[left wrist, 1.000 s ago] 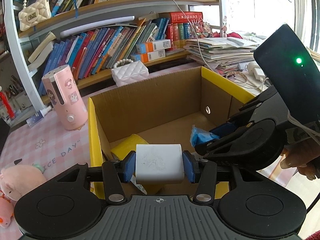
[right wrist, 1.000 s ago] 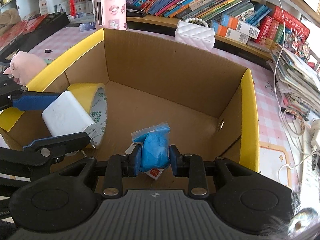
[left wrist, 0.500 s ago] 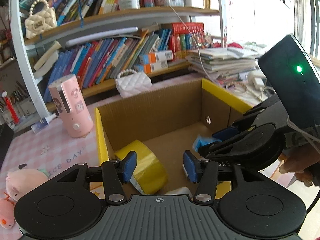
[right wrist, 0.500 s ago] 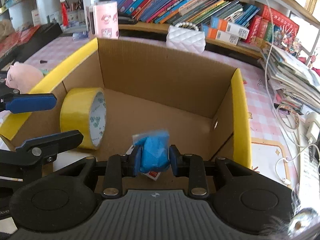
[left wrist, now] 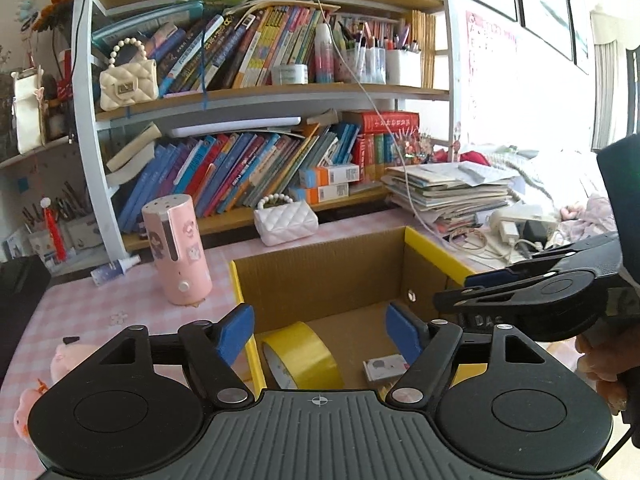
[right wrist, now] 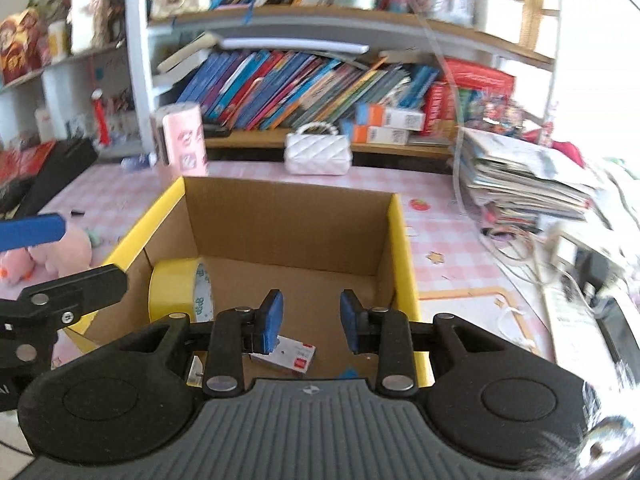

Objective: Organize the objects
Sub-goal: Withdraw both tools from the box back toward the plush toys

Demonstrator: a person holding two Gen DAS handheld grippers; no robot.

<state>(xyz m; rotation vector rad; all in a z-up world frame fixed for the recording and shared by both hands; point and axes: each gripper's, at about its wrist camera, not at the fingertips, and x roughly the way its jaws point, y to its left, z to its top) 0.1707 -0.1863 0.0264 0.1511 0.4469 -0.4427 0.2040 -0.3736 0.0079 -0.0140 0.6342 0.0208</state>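
A cardboard box with yellow rims (left wrist: 316, 276) (right wrist: 288, 220) stands on the pink checked table. Inside it lie a yellow tape roll (left wrist: 304, 354) (right wrist: 180, 294) and a small white card box (left wrist: 384, 368) (right wrist: 288, 354). A corner of the blue bag (right wrist: 349, 372) shows at the box floor, mostly hidden behind my right gripper's body. My left gripper (left wrist: 320, 334) is open and empty above the box's near left side. My right gripper (right wrist: 311, 320) (left wrist: 520, 292) is open and empty above the box's near side.
A pink cylinder (left wrist: 178, 252) and a white quilted purse (left wrist: 286, 222) stand behind the box. Pink plush toys (left wrist: 60, 364) lie left of it. A paper stack (left wrist: 448, 192) and chargers with cables (left wrist: 508, 232) lie right. Bookshelves fill the back.
My left gripper let go of the white block and my right let go of the blue bag, both into the box. Both grippers opened and rose above the box.
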